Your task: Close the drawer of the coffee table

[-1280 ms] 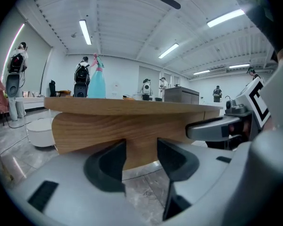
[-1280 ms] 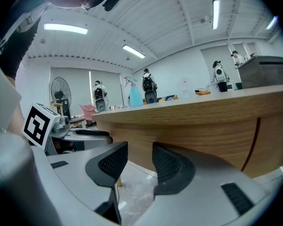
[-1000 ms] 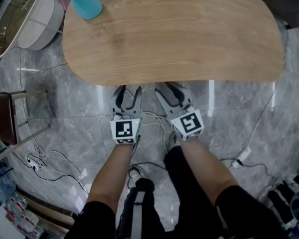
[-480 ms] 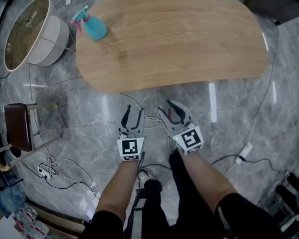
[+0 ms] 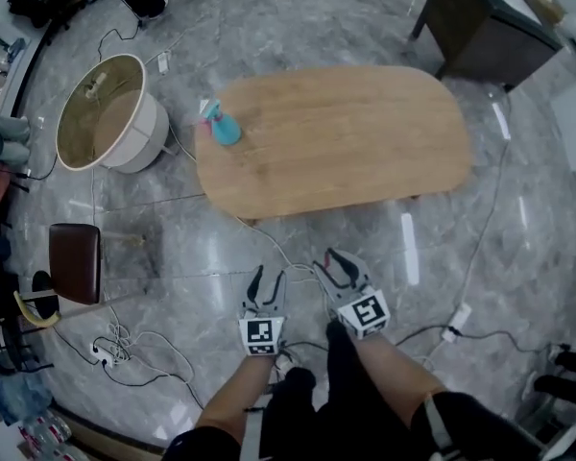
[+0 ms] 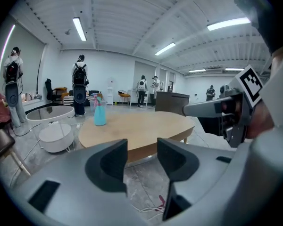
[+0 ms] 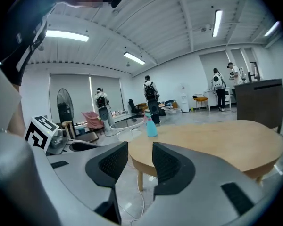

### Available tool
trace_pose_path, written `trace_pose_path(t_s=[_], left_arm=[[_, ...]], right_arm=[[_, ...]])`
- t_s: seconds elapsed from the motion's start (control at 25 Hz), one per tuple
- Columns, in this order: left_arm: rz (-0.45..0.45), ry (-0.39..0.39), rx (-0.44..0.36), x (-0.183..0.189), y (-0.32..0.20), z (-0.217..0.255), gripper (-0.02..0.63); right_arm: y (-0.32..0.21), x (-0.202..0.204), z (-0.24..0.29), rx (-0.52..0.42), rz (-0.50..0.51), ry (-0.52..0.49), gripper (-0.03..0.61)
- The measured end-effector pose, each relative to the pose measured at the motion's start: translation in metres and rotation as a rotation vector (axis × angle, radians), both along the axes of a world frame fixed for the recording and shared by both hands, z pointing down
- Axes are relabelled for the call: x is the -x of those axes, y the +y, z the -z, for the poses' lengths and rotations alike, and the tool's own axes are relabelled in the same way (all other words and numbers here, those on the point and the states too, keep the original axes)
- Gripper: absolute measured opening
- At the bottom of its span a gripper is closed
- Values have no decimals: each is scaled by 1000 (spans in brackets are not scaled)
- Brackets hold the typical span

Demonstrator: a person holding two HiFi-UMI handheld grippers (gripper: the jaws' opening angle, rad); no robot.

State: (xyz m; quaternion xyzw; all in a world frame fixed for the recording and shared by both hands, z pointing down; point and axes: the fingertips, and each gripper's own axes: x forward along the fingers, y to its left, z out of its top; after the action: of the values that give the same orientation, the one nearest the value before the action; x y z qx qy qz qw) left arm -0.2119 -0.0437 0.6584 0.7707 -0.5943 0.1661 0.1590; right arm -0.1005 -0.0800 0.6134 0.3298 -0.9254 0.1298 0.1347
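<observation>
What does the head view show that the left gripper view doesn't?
Only the head view shows the person's legs, the marker cube on the left claw, and the white power strip on the floor. Only the left gripper view shows the ceiling lights and people standing far across the room. Both show the wooden coffee table, the blue spray bottle on it, and the right claw. Both claws are open and empty.
</observation>
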Motion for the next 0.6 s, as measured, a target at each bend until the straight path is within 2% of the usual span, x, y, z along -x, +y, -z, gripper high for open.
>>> trace_pose_path(t_s=[0.12, 0.28, 0.52, 0.6], left_arm=[[-8, 2, -8, 4, 23, 44, 195], [33, 18, -30, 22, 41, 113, 195], [53, 25, -147, 52, 51, 228, 195], [46, 41, -193, 58, 54, 264, 195]], right_arm=[[19, 2, 40, 11, 28, 6, 141], [45, -5, 109, 40, 42, 18, 141], [69, 7, 221, -43, 43, -54, 141], [70, 11, 253, -104, 27, -83, 141]])
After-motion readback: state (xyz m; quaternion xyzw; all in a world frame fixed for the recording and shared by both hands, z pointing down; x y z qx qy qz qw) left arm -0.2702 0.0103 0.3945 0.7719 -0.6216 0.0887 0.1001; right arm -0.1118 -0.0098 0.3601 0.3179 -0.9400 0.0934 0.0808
